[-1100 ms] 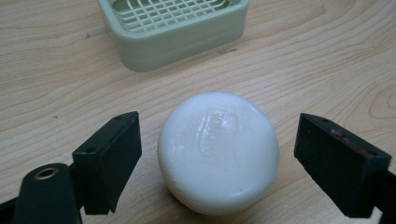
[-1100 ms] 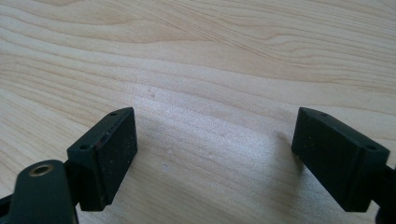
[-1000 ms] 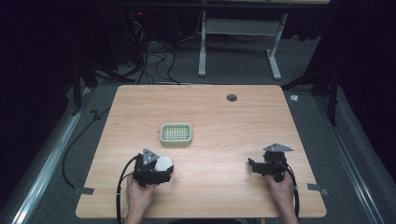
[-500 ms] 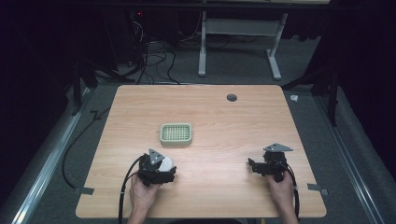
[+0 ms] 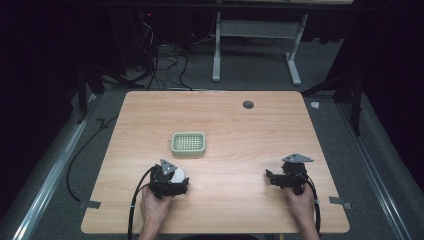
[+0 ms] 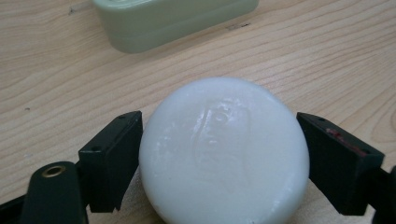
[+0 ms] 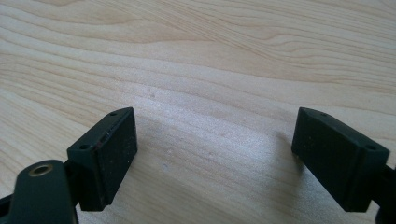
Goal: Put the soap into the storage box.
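High view: the left gripper (image 5: 172, 181) sits near the table's (image 5: 240, 130) six o'clock edge, the white soap bar (image 5: 179, 174) at its tip, the green soap dish (image 5: 188, 143) at twelve o'clock, apart. The right gripper (image 5: 280, 178) idles at four o'clock, bare wood all around.

Left gripper view: jaws flank the soap (image 6: 224, 154), seemingly touching its sides.

Right gripper view: jaws wide apart, nothing between.

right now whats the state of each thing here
soap bar: between the left gripper fingers, grip not certain
soap dish: empty, flat on the table
right gripper: open, holding nothing, low over bare wood
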`<act>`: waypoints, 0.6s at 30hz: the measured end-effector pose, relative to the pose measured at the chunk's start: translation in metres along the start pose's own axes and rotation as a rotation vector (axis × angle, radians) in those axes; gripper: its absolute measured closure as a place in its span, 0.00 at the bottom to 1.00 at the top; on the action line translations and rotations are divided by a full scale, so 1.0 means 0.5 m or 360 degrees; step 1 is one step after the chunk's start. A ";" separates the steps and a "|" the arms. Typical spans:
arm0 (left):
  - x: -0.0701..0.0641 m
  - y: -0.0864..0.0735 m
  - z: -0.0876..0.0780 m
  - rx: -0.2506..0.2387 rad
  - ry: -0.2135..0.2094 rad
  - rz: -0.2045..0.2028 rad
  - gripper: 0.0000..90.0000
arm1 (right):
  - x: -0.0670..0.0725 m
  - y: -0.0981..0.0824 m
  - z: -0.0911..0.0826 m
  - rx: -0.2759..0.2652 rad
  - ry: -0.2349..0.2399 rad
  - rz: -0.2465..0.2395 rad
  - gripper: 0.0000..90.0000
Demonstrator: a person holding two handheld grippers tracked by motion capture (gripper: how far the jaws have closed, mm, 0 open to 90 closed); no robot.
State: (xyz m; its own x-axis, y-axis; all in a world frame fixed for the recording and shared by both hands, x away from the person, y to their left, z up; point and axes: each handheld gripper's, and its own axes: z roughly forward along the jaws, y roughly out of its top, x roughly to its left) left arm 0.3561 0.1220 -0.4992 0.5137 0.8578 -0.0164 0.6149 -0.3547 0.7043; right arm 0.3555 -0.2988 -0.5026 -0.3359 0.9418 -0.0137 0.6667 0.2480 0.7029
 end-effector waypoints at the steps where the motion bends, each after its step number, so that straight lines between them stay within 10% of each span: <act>1: 0.001 -0.002 0.001 0.0006 0.0000 -0.0004 0.21 | 0.000 0.000 0.000 0.0000 0.0000 0.0000 0.17; 18: -0.002 -0.008 0.001 -0.0020 0.0005 0.0018 0.28 | 0.000 0.000 0.000 0.0000 0.0000 -0.0003 0.17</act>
State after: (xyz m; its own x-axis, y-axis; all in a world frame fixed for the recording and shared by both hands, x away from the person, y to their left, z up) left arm 0.3535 0.1224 -0.5025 0.5184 0.8551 -0.0062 0.6017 -0.3595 0.7133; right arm 0.3556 -0.2988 -0.5026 -0.3370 0.9414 -0.0149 0.6660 0.2495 0.7030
